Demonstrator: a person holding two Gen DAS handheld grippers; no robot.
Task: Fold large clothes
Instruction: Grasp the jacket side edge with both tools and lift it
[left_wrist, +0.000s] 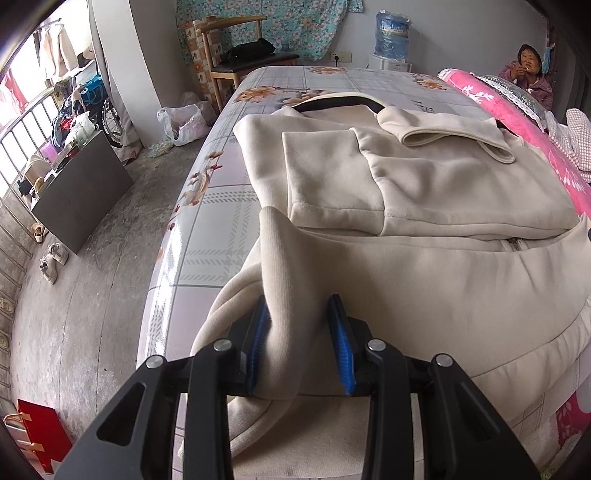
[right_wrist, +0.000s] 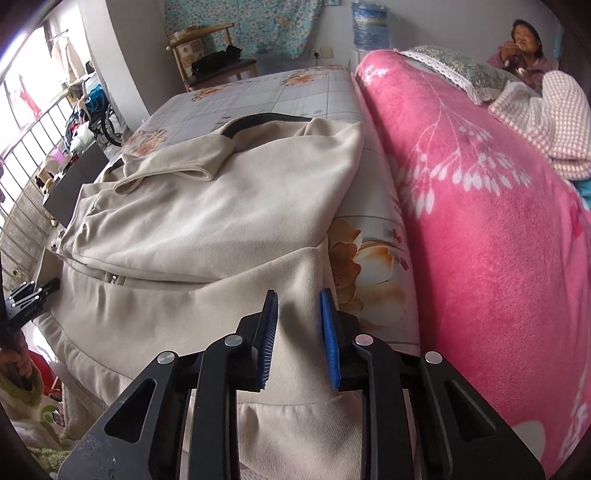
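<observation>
A cream zip jacket (left_wrist: 406, 184) lies partly folded on the flowered bed sheet (left_wrist: 229, 206), sleeves laid over its chest and dark collar at the far end. My left gripper (left_wrist: 299, 317) is shut on the ribbed hem at the jacket's near left corner, and a strip of it rises between the blue pads. In the right wrist view the jacket (right_wrist: 203, 206) spreads to the left. My right gripper (right_wrist: 299, 310) is shut on the ribbed hem at the near right corner, cloth filling the narrow gap. The left gripper (right_wrist: 33, 295) shows at that view's left edge.
A rolled pink blanket (right_wrist: 480, 240) runs along the bed's right side, close to the jacket. A person (left_wrist: 528, 70) sits beyond it. Left of the bed are concrete floor, shoes (left_wrist: 53, 262), a dark board (left_wrist: 81, 195), a red bag (left_wrist: 40, 432) and a chair (left_wrist: 240, 55).
</observation>
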